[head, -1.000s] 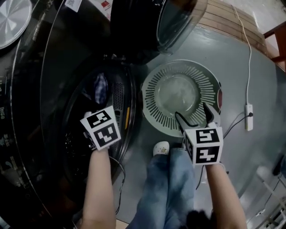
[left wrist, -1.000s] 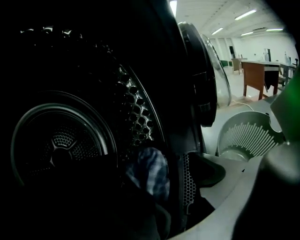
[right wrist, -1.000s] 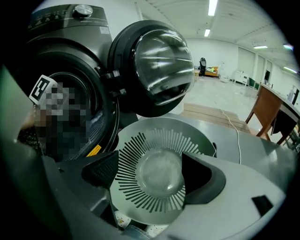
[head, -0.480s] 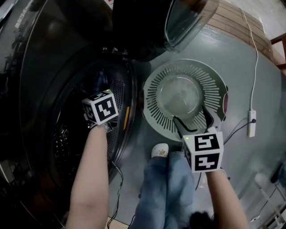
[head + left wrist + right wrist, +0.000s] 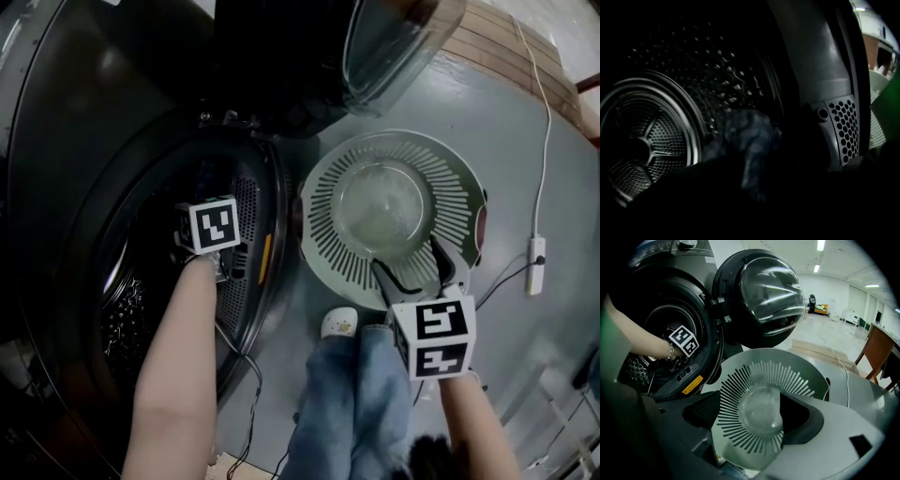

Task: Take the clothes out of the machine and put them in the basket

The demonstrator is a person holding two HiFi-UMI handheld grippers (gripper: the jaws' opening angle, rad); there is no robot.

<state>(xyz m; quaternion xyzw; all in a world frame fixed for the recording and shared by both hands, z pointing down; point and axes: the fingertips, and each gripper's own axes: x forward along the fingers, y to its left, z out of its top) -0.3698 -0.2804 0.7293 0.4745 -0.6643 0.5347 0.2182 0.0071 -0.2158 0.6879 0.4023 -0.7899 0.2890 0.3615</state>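
My left gripper (image 5: 212,223) has gone deeper into the round mouth of the dark grey washing machine (image 5: 103,122). A second ago it was only at the edge. Now the shiny metal drum with little holes (image 5: 647,140) is all around it. A crumpled dark blue cloth (image 5: 745,136) lies right in front of it, very close. It is too dark in there for me to tell if the jaws are apart or already on the cloth.

My right gripper (image 5: 408,258) has hardly moved. Its jaws are wide apart with nothing in them. The pale green round plastic basket with slits (image 5: 323,211) sits just under and ahead of it, with no clothes inside.

I think the grab comes next.
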